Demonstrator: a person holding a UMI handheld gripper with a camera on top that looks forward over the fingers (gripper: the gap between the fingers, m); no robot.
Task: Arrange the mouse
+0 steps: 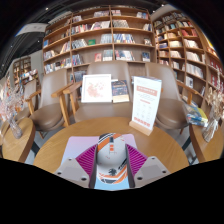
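A white and grey mouse [112, 165] with orange and dark stripes sits between my fingers, its long axis pointing away from me. My gripper [112, 150] is shut on it: the magenta pads [88, 164] press on both of its sides. Under and around the mouse lies a pale lavender mouse mat [80, 144] on a round wooden table [165, 140]. I cannot tell whether the mouse rests on the mat or is held just above it.
A white and orange standing sign [146, 103] stands on the table's far right. Beyond the table a display board [97, 88] leans on wooden chairs [66, 100], with tall bookshelves [100, 35] behind. More chairs stand at left and right.
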